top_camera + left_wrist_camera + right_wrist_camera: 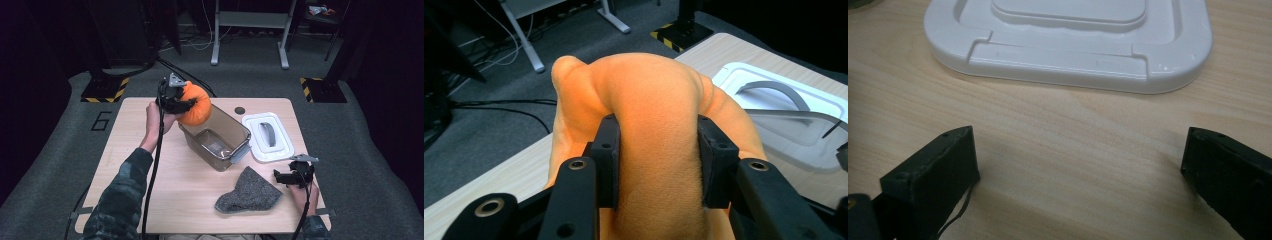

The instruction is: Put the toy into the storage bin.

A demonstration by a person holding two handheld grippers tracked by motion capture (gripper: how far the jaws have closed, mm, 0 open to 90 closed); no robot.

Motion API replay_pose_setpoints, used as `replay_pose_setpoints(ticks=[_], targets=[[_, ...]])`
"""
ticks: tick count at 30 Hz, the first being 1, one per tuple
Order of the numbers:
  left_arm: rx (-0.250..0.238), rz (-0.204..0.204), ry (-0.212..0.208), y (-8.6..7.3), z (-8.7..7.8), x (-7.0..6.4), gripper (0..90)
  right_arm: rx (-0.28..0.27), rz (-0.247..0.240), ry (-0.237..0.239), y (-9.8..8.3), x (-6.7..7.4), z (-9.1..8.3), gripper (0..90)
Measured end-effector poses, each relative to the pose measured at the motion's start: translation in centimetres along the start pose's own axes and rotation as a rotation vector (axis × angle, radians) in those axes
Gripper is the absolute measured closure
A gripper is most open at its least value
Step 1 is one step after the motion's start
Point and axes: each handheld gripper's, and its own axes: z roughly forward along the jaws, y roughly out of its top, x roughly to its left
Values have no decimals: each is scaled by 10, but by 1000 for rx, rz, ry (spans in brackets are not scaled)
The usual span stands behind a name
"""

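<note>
The left gripper (186,105), above centre-left in the high view, pinches an orange plush pumpkin (196,104); in the left gripper view both pads (607,160) sink into the soft orange body (655,130), so the hold looks firm. The pumpkin hangs in the air just over the upper-left rim of a clear plastic storage bin (216,138) at the middle of the wooden table (150,185); the bin looks bare inside. Its white lid (268,136) lies flat to the right, handle up; a grey knitted sock (248,191) lies lower centre, near the bin's front corner.

The right gripper (292,176), at lower right, rests low by the table with its jaws spread wide and nothing between them; in its own view it faces the lid's near edge (1068,60).

The step in hand appears to be carrying the pumpkin to the bin; next it likely needs shifting towards the bin's middle, lowering past the rim, then release; the plush looks about as wide as the opening, so it may catch on the rim.
</note>
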Motion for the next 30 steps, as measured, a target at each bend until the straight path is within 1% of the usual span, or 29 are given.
replay_pose_setpoints(ticks=[1,7,10,12,13,16,18,19,22,23,25,28,29,30], targets=[[-6,-7,-4,0,2,-2,605,1,-1,0,0,0,0,8],[7,8,-29,-1,12,-10,603,1,0,0,0,0,0,8],[30,25,-40,-4,18,-14,602,1,0,0,0,0,0,8],[40,27,-46,-7,22,-17,600,0,0,0,0,0,0,8],[48,32,-52,-8,24,-17,598,0,0,0,0,0,0,7],[51,27,-56,-10,28,-19,597,0,0,0,0,0,0,8],[56,36,-67,-12,30,-20,596,0,-1,0,0,0,0,8],[48,25,-69,-13,31,-21,595,0,0,0,0,0,0,8],[58,37,-80,-14,34,-22,594,1,-1,0,0,0,0,8],[55,30,-80,-15,35,-23,593,0,0,0,0,0,0,8],[66,40,-84,-16,36,-24,594,0,-1,0,0,0,0,8],[75,43,-85,-18,39,-25,593,1,0,0,0,0,0,8],[67,28,-84,-19,41,-25,592,1,0,0,0,0,0,8],[75,34,-90,-20,41,-24,590,1,-1,0,0,0,0,8]])
